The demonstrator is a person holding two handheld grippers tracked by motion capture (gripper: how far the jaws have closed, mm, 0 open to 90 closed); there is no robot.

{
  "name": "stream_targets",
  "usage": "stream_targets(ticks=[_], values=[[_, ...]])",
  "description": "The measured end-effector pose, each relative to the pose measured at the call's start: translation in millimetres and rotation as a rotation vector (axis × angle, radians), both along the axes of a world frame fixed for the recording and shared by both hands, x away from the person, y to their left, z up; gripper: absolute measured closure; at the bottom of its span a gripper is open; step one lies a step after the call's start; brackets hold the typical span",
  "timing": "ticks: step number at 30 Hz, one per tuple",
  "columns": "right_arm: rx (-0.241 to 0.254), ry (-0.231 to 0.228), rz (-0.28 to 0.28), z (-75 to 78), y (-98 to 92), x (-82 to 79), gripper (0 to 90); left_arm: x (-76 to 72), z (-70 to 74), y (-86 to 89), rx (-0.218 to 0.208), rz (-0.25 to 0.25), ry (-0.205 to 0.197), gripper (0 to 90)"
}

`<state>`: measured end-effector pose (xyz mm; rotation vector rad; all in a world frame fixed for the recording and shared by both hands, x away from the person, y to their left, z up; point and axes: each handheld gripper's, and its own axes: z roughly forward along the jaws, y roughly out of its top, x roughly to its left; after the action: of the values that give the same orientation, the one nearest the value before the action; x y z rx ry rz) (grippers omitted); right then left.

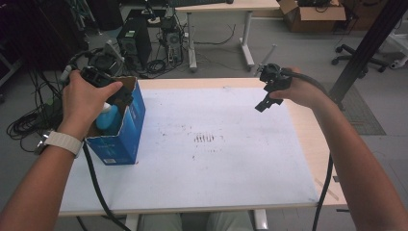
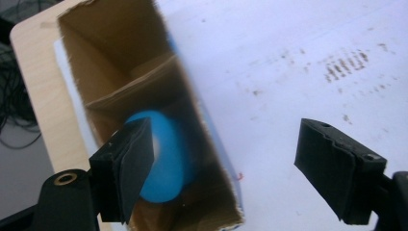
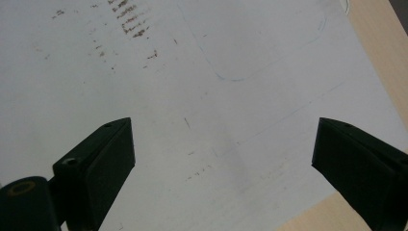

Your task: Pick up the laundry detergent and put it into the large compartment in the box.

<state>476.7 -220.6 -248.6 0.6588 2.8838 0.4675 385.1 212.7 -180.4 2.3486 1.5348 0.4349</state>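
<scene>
Office clutter sits across the top of the high view: 1 computer tower (image 1: 133, 40) with tangled cables at upper left, 1 pale desk (image 1: 226, 7) at top centre, 1 cardboard carton (image 1: 312, 14) at upper right. Below it lies our tabletop (image 1: 298, 130), wood at its edges under 1 white mat (image 1: 216, 163) smudged with dark marks near the middle.

We count 1 blue box (image 1: 122, 137) standing upright at the left edge of the mat, left of centre in the frame, its top open. Inside it rests 1 blue rounded object (image 2: 166, 159), pale on top; what it is we cannot tell. In the left claw view it lies low in the box, in front of a cardboard divider.

Our left claw (image 1: 115, 91) hangs right over the box's open mouth. Its jaws stand wide apart: 1 jaw is over the object, the other out over the bare mat, so the near box wall falls between them. We judge this placing suits either reaching down for the object or taking the box wall; nothing is gripped yet.

Our right claw (image 1: 267, 94) is held above the upper right part of the mat, well apart from the box. Its jaws are also spread wide and empty, with plain mat and a strip of wood edge beneath. We judge it is waiting clear of the work.
</scene>
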Motion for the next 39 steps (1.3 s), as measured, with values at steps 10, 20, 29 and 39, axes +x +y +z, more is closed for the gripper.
stream_targets(ticks=[10,20,29,39], values=[[0.000,0.001,-0.002,0.2,0.8,-0.5,7.9,-13.9,10.9,-23.7,-0.004,-0.126,-0.026,20.0],[0.000,0.004,0.000,-0.1,1.6,-0.4,7.9,-26.3,15.2,-51.8,-0.009,-0.266,-0.029,13.5],[0.002,0.002,-0.003,0.1,0.8,-0.5,7.9,-31.4,14.5,-67.1,-0.018,-0.326,-0.032,8.3],[0.005,0.000,0.000,0.9,1.7,-1.8,7.9,-35.8,11.2,-76.7,-0.021,-0.384,-0.012,7.5]])
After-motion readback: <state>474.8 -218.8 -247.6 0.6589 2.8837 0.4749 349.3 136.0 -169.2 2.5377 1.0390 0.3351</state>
